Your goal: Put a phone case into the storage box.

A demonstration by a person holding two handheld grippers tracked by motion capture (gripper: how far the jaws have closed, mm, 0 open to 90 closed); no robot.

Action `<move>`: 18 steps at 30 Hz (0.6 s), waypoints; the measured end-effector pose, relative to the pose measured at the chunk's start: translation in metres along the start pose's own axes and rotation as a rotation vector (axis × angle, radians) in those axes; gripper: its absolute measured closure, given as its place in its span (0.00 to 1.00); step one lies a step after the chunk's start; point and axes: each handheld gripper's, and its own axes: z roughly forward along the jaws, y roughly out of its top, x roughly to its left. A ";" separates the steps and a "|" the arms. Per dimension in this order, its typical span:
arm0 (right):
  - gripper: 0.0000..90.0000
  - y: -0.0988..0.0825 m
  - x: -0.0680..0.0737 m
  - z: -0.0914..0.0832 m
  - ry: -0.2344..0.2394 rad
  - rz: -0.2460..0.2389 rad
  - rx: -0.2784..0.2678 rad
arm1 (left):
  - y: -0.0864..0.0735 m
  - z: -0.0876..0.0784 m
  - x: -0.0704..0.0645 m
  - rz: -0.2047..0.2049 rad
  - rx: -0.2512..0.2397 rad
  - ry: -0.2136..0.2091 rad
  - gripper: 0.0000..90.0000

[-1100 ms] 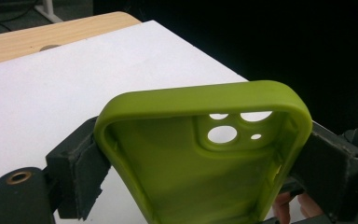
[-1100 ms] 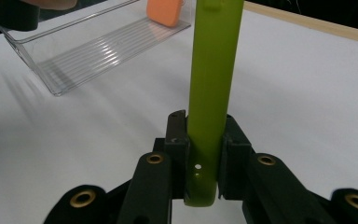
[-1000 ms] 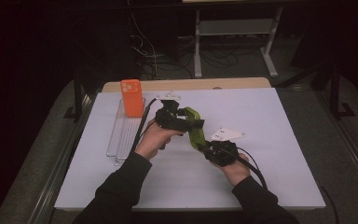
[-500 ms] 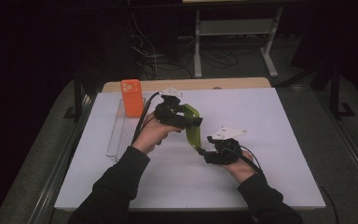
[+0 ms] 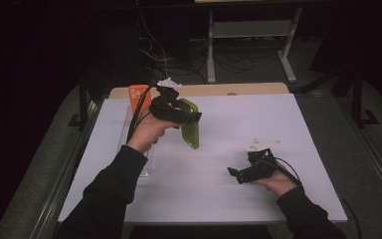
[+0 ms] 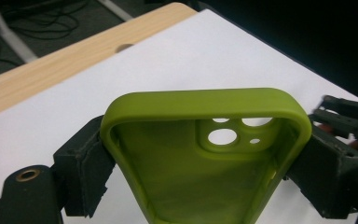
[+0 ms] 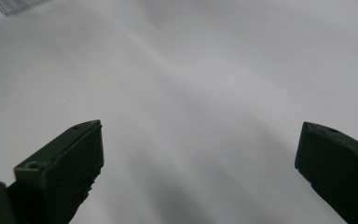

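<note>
Right hand-held gripper (image 5: pixel 241 174) lower, newly opened, off green case (image 5: pixel 191 122).

Beneath my jaws lies a white table surface (image 5: pixel 258 124), evenly lit. Beyond my jaws, at its far edge, runs a light wooden strip (image 5: pixel 229 89) with one dark hole in it. Past that strip the room is dark: a grey floor (image 5: pixel 328 109), loose cables (image 5: pixel 229 62) on it, and a pale metal table frame (image 5: pixel 251 30) standing farther back.
</note>
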 end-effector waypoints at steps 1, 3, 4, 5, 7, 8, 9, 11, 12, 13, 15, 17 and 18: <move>0.00 -0.003 -0.002 -0.002 -0.002 0.000 0.005 | 0.001 -0.003 0.002 -0.008 -0.004 0.012 0.17; 0.00 -0.007 -0.004 -0.006 -0.009 -0.003 0.009 | 0.004 -0.009 0.008 -0.008 0.005 0.034 0.17; 0.00 -0.009 -0.005 -0.008 -0.010 -0.005 0.016 | 0.005 -0.012 0.011 -0.004 0.010 0.045 0.17; 0.00 -0.011 -0.006 -0.010 -0.013 -0.002 0.010 | 0.006 -0.015 0.014 -0.008 0.010 0.059 0.17; 0.00 -0.015 -0.008 -0.013 -0.023 -0.001 0.014 | 0.008 -0.021 0.019 -0.016 0.012 0.082 0.17; 0.00 -0.016 -0.008 -0.014 -0.032 -0.001 0.013 | 0.008 -0.025 0.023 -0.020 0.009 0.097 0.17; 0.00 -0.018 -0.009 -0.015 -0.032 -0.004 0.013 | 0.009 -0.027 0.025 -0.019 0.013 0.106 0.17; 0.00 -0.021 -0.010 -0.017 -0.032 -0.003 0.013 | 0.010 -0.033 0.031 -0.038 0.005 0.127 0.17; 0.00 -0.022 -0.009 -0.017 -0.031 0.004 0.012 | 0.010 -0.037 0.035 -0.047 0.006 0.144 0.17; 0.00 -0.023 -0.009 -0.018 -0.034 0.007 0.017 | 0.010 -0.040 0.038 -0.054 0.000 0.153 0.17; 0.00 -0.024 -0.009 -0.018 -0.037 0.000 0.020 | 0.011 -0.046 0.045 -0.074 -0.005 0.184 0.17; 0.00 -0.025 -0.008 -0.018 -0.040 -0.005 0.018 | 0.011 -0.052 0.053 -0.088 -0.004 0.215 0.17; 0.00 -0.025 -0.007 -0.018 -0.043 -0.003 0.018 | 0.011 -0.054 0.057 -0.098 -0.002 0.227 0.17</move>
